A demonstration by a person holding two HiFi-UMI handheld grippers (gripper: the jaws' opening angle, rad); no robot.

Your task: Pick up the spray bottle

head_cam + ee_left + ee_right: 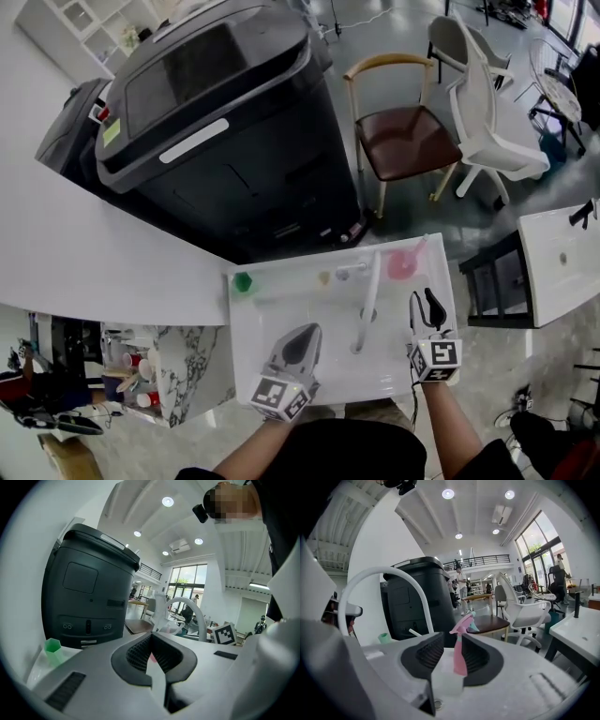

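The spray bottle (401, 265), clear with a pink head, stands at the back right of the white sink (251, 349). My right gripper (424, 305) is just in front of it, open, its pads not touching it. In the right gripper view the spray bottle (459, 656) shows upright in the gap of the right gripper (452, 637). My left gripper (302, 339) hovers over the sink's front left with its fingertips together, nothing between them. In its own view the left gripper (151, 637) points toward the faucet (196, 613).
A white arched faucet (367, 300) rises in the sink's middle between the two grippers. A green cup (243, 281) sits at the back left corner. A big black bin (225, 122) stands behind the sink; a wooden chair (408, 136) and a white chair (492, 122) stand beyond.
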